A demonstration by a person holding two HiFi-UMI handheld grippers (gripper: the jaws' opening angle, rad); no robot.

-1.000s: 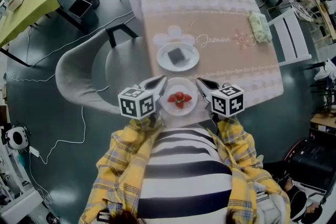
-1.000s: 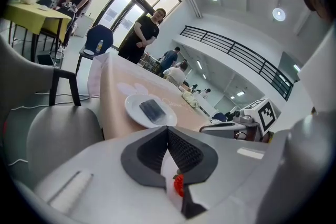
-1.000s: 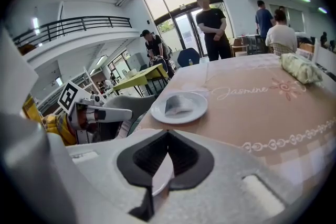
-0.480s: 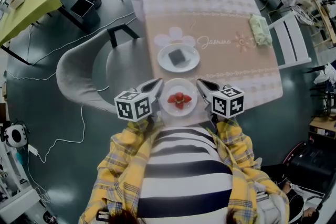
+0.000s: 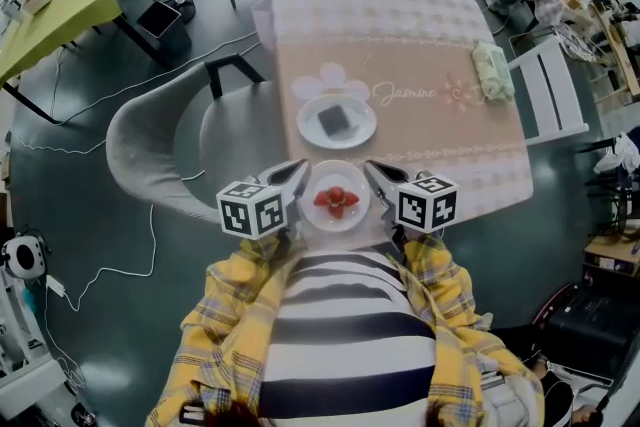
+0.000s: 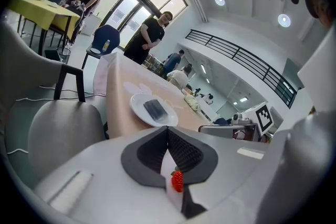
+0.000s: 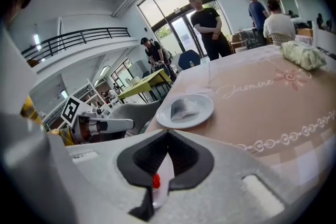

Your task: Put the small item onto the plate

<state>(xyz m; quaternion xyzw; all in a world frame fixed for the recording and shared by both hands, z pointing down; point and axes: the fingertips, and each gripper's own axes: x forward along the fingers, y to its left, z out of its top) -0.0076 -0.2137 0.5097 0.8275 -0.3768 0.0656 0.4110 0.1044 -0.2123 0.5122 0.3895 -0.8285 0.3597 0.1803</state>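
Pinching strawberry dish (image 5: 336, 221) rim: left fingers (image 5: 290, 177), right fingers (image 5: 378, 177).

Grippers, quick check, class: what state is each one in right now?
Left gripper: closed on the strawberry dish, at its rim.
Right gripper: closed on the same dish's opposite rim.

The tablecloth (image 5: 455, 130) reads "Jasmine" in script.

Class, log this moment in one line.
left gripper: shut on strawberry plate | right gripper: shut on strawberry plate | far plate: dark item on it
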